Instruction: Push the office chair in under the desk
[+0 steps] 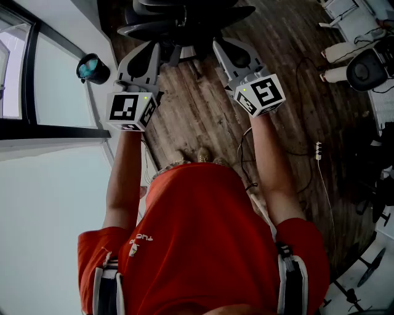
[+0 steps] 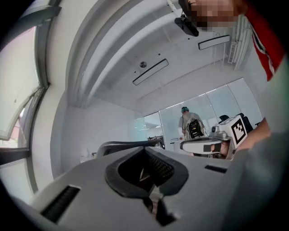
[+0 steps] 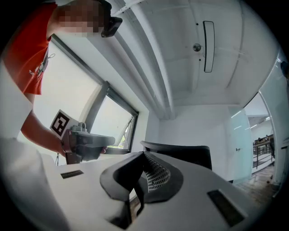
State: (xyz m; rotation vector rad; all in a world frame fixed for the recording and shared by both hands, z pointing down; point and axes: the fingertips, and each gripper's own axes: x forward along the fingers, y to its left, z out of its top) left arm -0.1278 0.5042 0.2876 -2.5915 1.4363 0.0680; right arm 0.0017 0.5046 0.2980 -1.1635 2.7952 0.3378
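Chair point(image 1: 184, 18), black, is seen at the top of the head view on the wood floor point(image 1: 203, 117), with its back nearest the grippers. Both grippers are held out about level toward that back by a person in a red shirt point(image 1: 203, 234). The left gripper point(image 1: 146, 58) is closed tight with nothing between its jaws, and so is the right gripper point(image 1: 229, 56). Whether their tips touch the chair cannot be told. A white cable point(image 1: 318, 151) is laid on the floor, right of the person.
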